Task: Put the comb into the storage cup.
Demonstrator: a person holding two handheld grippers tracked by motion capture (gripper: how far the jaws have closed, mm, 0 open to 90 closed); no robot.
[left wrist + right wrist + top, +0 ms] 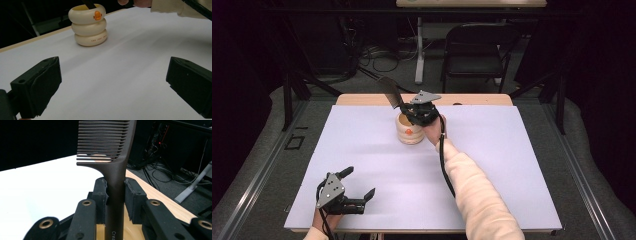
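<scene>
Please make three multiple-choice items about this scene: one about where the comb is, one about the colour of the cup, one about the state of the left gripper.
1. Where is the comb?
A. flat on the table
B. over the cup, held by the right gripper
C. on the chair

2. What colour is the cup?
A. cream with an orange mark
B. blue
C. green

3. How is the left gripper?
A. shut on the comb
B. shut on the cup
C. open and holding nothing

Answers: 1 B, the jaws clamp its handle above the cup; 2 A, the left gripper view shows this; 3 C, its jaws stand wide apart over the white table.
</scene>
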